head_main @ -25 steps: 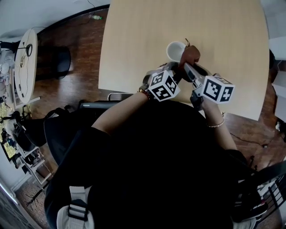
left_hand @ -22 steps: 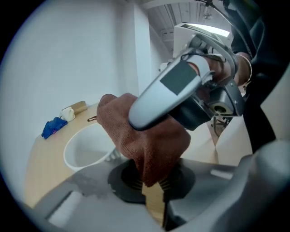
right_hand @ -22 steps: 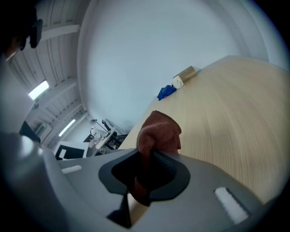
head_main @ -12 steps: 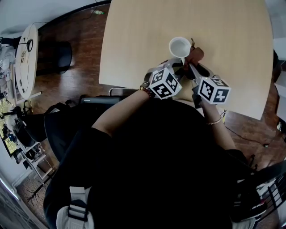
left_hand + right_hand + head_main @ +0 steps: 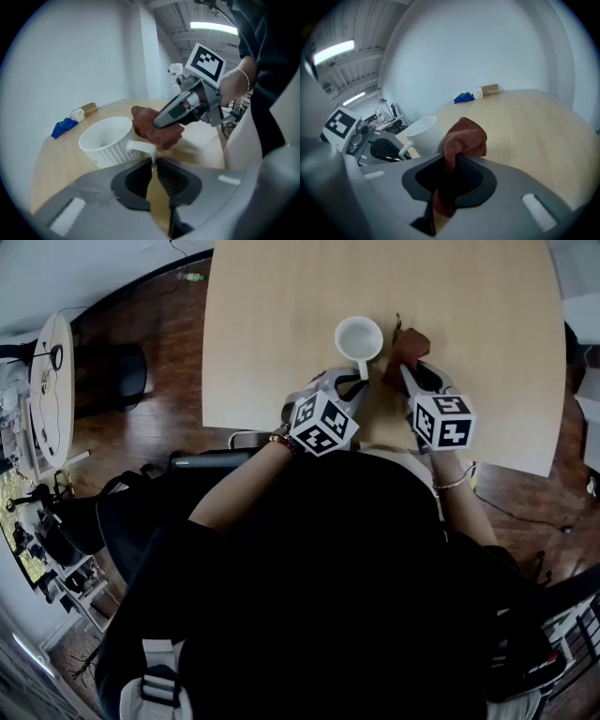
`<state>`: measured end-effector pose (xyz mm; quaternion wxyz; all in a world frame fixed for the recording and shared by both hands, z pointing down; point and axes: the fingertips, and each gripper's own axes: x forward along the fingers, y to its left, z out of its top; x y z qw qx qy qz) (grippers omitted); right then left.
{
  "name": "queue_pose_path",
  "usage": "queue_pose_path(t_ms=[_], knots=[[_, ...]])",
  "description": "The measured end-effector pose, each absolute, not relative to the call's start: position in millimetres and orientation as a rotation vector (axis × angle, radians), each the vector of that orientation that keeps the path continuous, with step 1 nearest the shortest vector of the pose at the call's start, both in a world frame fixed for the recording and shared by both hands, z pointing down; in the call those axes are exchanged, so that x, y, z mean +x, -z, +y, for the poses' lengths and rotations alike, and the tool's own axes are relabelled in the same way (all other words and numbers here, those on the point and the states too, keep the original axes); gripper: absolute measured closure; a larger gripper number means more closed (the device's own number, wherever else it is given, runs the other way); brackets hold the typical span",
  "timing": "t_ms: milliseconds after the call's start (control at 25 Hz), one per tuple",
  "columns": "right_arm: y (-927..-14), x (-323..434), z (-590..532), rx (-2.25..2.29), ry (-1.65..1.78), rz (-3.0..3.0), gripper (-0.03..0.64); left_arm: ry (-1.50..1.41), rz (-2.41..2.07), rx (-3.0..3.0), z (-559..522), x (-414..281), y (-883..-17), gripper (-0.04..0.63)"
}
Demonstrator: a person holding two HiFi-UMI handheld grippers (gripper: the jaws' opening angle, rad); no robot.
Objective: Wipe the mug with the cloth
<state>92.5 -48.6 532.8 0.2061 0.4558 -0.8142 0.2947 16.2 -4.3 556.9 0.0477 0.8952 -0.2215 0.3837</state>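
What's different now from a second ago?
The cloth, in the right tongs, has drawn off the rim of the mug to its right side. The left tongs still pinch the handle, the right tongs still clamp the cloth, and the mug stays upright.

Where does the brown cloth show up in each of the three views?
Head view: cloth upper centre-right, just right of the mug.
Left gripper view: cloth at centre, right of the mug.
Right gripper view: cloth at centre, clamped in the right gripper, mug at its left.
Shared landmark: the mug, in all three.
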Motion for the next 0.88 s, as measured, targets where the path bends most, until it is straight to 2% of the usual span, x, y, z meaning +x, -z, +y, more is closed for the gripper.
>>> queue_pose_path(t_ms=[120, 160, 240, 280, 440, 680, 760, 880], knots=[[-538, 103, -64, 1.215, -0.548, -2.229, 0.538, -1.085, -0.664, 2.716, -4, 15, -556, 0.554], [-545, 103, -67, 1.185, -0.493, -2.199, 0.522, -1.043, -0.657, 2.705, -4, 15, -556, 0.531], [-555, 102, -68, 1.147, -0.442, -2.157, 0.454, -0.992, -0.651, 2.685, -4, 13, -556, 0.48], [-557, 101, -68, 1.136, -0.442, -2.149, 0.411, -0.982, -0.653, 2.682, -5, 11, -556, 0.48], [-555, 102, -64, 1.138, -0.462, -2.169, 0.337, -0.973, -0.656, 2.679, -3, -6, -556, 0.472], [-456, 159, -76, 1.64, -0.369, -2.311, 0.331, -0.841, -0.825, 2.669, -15, -50, -514, 0.474], [-422, 177, -75, 1.736, -0.332, -2.322, 0.331, -0.669, -1.0, 2.681, -33, -72, -465, 0.535], [-382, 186, -77, 1.802, -0.281, -2.365, 0.331, -0.366, -1.186, 2.69, -57, -96, -387, 0.551]])
